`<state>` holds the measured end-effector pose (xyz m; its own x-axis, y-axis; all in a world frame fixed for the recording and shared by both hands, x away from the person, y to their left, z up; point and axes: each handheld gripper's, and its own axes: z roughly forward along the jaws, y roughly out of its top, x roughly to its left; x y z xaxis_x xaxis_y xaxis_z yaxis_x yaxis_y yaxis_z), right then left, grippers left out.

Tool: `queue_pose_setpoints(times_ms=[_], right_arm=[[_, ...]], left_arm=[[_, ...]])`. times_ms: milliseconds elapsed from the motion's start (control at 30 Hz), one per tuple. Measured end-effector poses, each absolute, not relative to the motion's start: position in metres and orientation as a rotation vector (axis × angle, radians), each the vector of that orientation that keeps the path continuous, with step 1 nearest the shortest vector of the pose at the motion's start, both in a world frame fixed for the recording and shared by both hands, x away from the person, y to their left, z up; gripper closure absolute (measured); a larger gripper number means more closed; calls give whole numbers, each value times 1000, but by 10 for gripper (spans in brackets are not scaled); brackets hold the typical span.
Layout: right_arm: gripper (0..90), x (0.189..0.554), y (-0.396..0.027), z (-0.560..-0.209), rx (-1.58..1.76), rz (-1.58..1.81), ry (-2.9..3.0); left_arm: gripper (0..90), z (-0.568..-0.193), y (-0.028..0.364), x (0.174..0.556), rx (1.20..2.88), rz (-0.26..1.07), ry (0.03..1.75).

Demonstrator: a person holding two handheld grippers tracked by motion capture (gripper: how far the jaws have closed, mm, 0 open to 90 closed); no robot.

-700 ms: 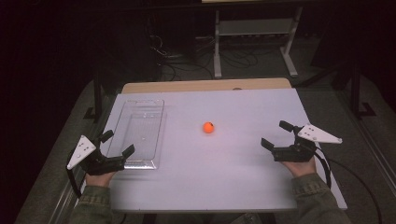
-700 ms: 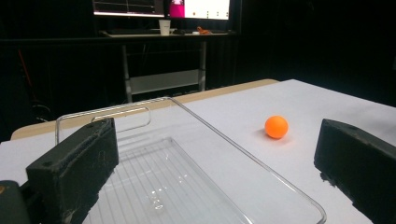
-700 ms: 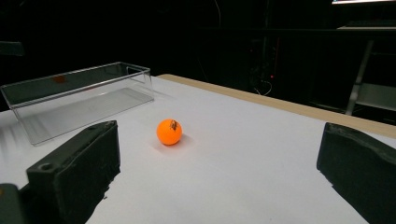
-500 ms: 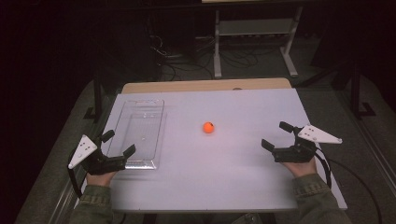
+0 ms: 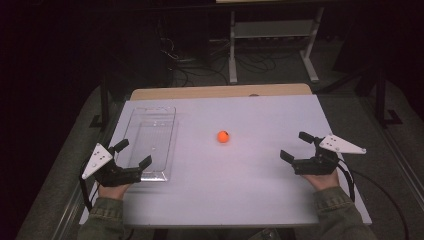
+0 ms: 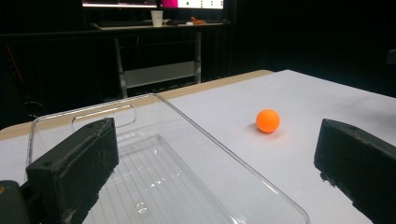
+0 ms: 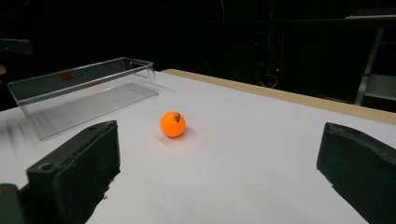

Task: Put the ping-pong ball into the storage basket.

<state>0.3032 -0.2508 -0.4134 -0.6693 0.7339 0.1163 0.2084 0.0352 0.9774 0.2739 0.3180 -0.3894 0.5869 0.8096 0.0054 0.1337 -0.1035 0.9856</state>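
The right gripper (image 5: pixel 299 146) view catches a dark mark on the orange ball (image 7: pixel 173 124); both grippers' jaws stand apart, the left gripper (image 5: pixel 134 153) by the clear tray (image 5: pixel 150 140).

ball (image 5: pixel 223 136): bright orange, small dark mark on its skin | tray (image 5: pixel 152 142): clear, colourless, faint ribbed lines on its floor | bench (image 5: pixel 240 175): white top, tan wooden strip along the far edge | left tool (image 5: pixel 134 155): black, pale grey plate | right tool (image 5: pixel 297 146): black, pale grey plate | sleeves (image 5: pixel 105 220): olive green
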Motion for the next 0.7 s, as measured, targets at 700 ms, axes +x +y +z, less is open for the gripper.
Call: queue_pose_setpoints(times_ms=[700], right_arm=[[0, 305, -250, -414, 950, 1673, 1909]], left_arm=[[0, -365, 307, 284, 1713, 655, 761]])
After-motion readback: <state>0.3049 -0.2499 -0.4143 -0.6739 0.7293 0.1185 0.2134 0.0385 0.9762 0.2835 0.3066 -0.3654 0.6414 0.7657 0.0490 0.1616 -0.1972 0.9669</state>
